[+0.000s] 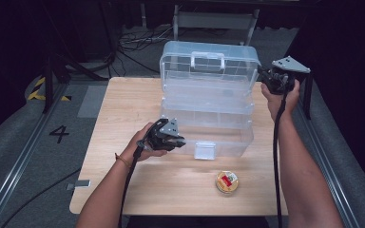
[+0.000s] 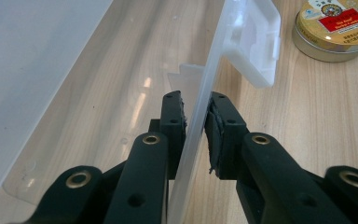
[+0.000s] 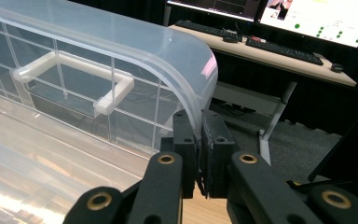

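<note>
Between my left gripper's [image 2: 196,122] jaws stands the thin front wall [image 2: 200,107] of the clear plastic tool box [image 1: 208,102], clamped from both sides just beside its white latch [image 2: 254,44], and in the high view that gripper [image 1: 177,141] sits at the base's near left corner. Up at the raised lid's [image 3: 121,51] right edge, my right gripper [image 3: 199,140] is pinched shut on the curved rim, the lid's handle [image 3: 72,77] well off to one side. Outward on the wooden table [image 1: 123,128], a round gold tin [image 1: 227,182] with a red label lies near the box's front, apart from both grippers; the base looks bare inside.
</note>
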The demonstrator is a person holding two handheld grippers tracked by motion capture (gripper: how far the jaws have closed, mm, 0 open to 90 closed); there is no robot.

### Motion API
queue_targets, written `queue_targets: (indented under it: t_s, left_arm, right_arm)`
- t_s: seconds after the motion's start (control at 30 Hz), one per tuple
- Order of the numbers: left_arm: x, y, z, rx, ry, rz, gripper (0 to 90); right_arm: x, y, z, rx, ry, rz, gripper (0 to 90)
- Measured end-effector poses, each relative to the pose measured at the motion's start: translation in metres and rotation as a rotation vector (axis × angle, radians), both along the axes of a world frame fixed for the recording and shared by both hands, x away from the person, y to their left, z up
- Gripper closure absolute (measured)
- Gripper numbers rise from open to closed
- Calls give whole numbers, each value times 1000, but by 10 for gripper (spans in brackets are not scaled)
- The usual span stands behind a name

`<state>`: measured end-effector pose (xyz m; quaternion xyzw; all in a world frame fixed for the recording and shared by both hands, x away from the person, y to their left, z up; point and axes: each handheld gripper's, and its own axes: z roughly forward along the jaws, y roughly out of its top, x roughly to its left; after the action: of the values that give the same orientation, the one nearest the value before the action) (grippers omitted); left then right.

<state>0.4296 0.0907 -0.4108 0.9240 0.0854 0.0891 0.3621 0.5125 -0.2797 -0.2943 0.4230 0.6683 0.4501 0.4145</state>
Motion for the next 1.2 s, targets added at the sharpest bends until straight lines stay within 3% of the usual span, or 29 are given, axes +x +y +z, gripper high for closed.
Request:
queue_targets:
  t_s: [1.2]
  left_arm:
    - [-1, 0, -1, -6, -7, 2, 781]
  right_arm:
    - [10, 1, 2, 16, 18, -10, 863]
